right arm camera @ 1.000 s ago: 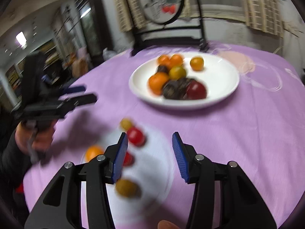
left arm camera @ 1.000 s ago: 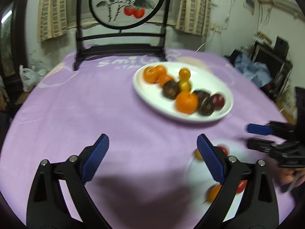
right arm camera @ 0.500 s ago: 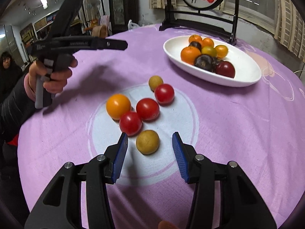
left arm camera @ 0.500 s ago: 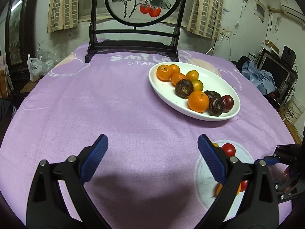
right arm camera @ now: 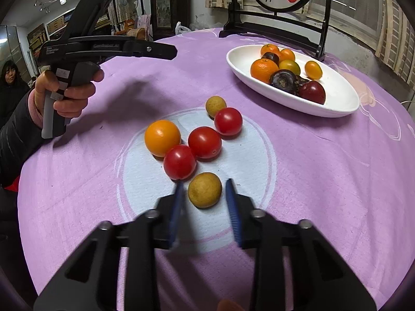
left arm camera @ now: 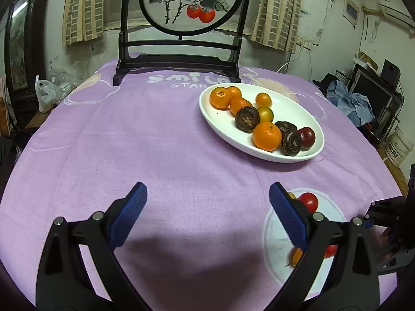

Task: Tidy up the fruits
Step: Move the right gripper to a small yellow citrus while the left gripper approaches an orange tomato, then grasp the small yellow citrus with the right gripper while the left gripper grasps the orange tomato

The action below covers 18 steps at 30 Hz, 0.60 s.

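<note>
Loose fruits lie on a pale circle printed on the purple cloth: a tan round fruit (right arm camera: 205,189), three red tomatoes (right arm camera: 205,142), an orange fruit (right arm camera: 162,137) and a second tan fruit (right arm camera: 215,105). My right gripper (right arm camera: 205,202) is open, its blue pads either side of the near tan fruit, not touching it. A white oval plate (right arm camera: 337,101) at the back right holds oranges, dark fruits and a red one. My left gripper (left arm camera: 207,215) is open and empty over bare cloth; the plate (left arm camera: 223,127) lies ahead to its right.
A dark wooden stand with a round painted panel (left arm camera: 189,2) stands at the table's far edge. The left gripper's handle and hand (right arm camera: 77,59) hover left of the loose fruits. A person (right arm camera: 10,77) sits at far left. Clutter lies beyond the table's right edge (left arm camera: 363,103).
My right gripper has moved down and forward to the near tan fruit, and its pads have narrowed around it. The left gripper has steadied, still wide open.
</note>
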Tool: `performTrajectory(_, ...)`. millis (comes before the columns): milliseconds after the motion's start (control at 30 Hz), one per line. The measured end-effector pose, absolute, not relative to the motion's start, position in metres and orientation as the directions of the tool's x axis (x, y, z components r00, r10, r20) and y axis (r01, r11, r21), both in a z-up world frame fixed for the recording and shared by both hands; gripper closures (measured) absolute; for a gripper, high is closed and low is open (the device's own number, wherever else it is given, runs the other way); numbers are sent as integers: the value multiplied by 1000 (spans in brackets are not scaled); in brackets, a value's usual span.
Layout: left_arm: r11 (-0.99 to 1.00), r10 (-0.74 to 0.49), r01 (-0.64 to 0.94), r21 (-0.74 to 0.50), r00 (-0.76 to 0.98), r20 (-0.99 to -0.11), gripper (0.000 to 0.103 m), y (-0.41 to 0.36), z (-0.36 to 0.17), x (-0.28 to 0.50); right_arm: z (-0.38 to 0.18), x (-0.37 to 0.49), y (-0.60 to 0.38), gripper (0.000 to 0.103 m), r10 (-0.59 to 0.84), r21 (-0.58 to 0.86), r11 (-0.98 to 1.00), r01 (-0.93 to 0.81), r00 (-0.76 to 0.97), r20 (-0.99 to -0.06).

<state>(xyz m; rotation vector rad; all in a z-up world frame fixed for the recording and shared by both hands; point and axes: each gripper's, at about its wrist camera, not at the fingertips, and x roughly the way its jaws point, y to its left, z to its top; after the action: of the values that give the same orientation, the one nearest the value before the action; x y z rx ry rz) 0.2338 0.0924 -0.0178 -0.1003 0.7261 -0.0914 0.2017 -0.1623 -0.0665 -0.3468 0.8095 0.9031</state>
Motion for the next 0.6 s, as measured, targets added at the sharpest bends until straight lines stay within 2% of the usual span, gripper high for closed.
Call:
performTrajectory(100,983,-186,138,-124,730,-658,6,88,-15,231,-59,207,-171,77,596,101,611,-785,373,-711)
performTrajectory(200,927,-345,351,-130,667,-661,7,72,-11,219,-47,216,-186,77,667,211,619,-756,365,-650)
performTrajectory(267,881,-391,469,-61,650,-651,11,51,-11,202,-44,219,-191,77,675,232,632,-740,378,-634)
performTrajectory(367,804,-412,592,47,613,-674,27,21,-22,184,-44,221,-191,77,651,221,663,-715,404,-643)
performTrajectory(433,774,-412,629,64,578,-704,45,11,-30,181,-44,222,-191,77,644,220,671,-708,410,-646)
performTrajectory(533,760,-411,648,51,541,-734,55,7,-38,183,-42,222,-192,77,655,238,668,-705,406,-638)
performTrajectory(600,759,-412,650,47,535,-737,55,8,-40,183,-43,222,-194,77,653,237,671,-703,408,-638)
